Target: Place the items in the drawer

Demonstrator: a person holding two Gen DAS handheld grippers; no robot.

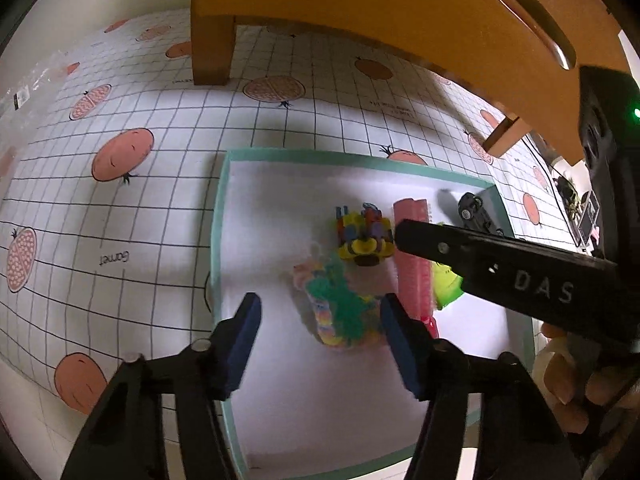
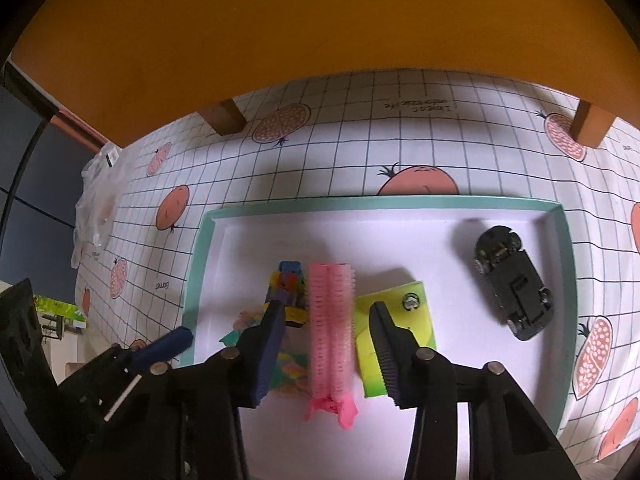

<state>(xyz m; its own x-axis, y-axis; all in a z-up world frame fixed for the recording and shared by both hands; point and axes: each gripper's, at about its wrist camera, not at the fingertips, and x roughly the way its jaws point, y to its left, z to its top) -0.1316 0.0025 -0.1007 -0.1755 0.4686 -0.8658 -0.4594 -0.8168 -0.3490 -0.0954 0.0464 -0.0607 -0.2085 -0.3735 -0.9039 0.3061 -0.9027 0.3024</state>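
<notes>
A shallow white drawer with a teal rim point(image 1: 219, 216) point(image 2: 200, 248) lies on the table and holds several items. A green and rainbow fuzzy toy point(image 1: 340, 308) lies between the fingers of my left gripper point(image 1: 320, 312), which is open above it. A pink hair roller clip point(image 2: 331, 328) point(image 1: 414, 264) lies between the fingers of my right gripper point(image 2: 328, 312), also open. A multicoloured block toy point(image 1: 362, 236) point(image 2: 286, 286), a yellow-green card point(image 2: 394, 336) and a black toy car on its roof point(image 2: 512, 280) point(image 1: 476, 210) lie around them.
An orange wooden stand point(image 1: 360, 8) point(image 2: 320, 20) on short legs arches over the far side of the drawer. A gridded tablecloth with pomegranate prints point(image 1: 120, 152) covers the table. A clear plastic bag point(image 2: 96, 200) lies at the far left. A hand point(image 1: 568, 380) holds the right gripper.
</notes>
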